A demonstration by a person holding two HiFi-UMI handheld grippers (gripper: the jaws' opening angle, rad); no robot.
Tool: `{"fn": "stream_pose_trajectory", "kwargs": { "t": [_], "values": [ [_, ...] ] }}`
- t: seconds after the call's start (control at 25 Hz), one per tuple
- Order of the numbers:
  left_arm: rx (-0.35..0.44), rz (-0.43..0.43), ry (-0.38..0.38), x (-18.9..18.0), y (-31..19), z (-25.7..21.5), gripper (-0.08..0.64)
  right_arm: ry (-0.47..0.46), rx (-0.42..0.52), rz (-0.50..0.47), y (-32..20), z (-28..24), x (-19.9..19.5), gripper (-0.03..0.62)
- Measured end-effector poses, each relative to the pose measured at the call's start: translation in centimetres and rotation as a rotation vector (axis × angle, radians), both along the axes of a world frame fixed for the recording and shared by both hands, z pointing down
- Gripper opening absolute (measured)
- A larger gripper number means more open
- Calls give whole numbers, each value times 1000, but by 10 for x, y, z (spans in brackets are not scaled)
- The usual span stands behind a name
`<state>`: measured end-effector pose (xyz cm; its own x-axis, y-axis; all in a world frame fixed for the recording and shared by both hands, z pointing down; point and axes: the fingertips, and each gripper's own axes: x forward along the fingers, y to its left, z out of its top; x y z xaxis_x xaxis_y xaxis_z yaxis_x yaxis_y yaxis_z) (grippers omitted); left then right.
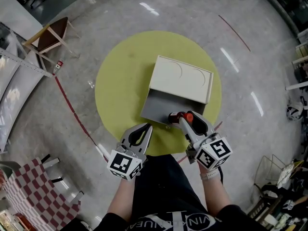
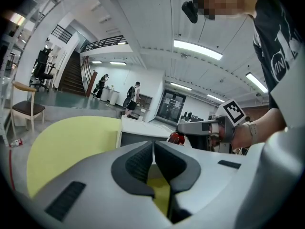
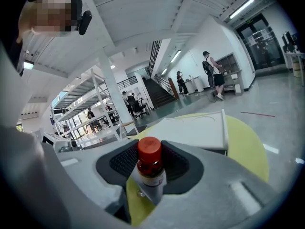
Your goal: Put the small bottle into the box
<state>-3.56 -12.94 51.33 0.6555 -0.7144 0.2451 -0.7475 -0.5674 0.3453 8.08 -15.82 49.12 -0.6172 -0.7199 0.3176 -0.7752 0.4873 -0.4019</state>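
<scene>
A small bottle (image 3: 150, 167) with a red cap and dark red body is clamped between the jaws of my right gripper (image 3: 151, 163), which is shut on it. In the head view the small bottle (image 1: 180, 116) sits at the tip of the right gripper (image 1: 185, 119), just over the near edge of the open grey box (image 1: 161, 106) with its cream lid (image 1: 181, 78) raised behind. My left gripper (image 1: 140, 133) hovers near the box's left front corner, jaws shut with nothing between them. From the left gripper view the bottle (image 2: 175, 137) shows beside the box (image 2: 140, 133).
The box rests on a round yellow table (image 1: 120, 85). A wooden chair (image 1: 48, 38) stands far left, a red line crosses the grey floor, and a checkered cloth (image 1: 29, 189) lies at the lower left. People walk in the distant hall.
</scene>
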Motion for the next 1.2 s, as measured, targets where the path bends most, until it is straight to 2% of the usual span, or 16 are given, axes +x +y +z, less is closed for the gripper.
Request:
{"fn": "stream_pose_trajectory", "kwargs": {
  "t": [0.64, 0.92, 1.2],
  "values": [
    [-22, -36, 0, -2, -4, 12, 20, 256, 33, -130, 4, 23, -16, 149],
    [-35, -50, 4, -4, -4, 18, 20, 334, 47, -191, 8, 30, -23, 149],
    [-38, -60, 4, -9, -7, 17, 20, 367, 49, -204, 9, 35, -28, 149]
  ]
}}
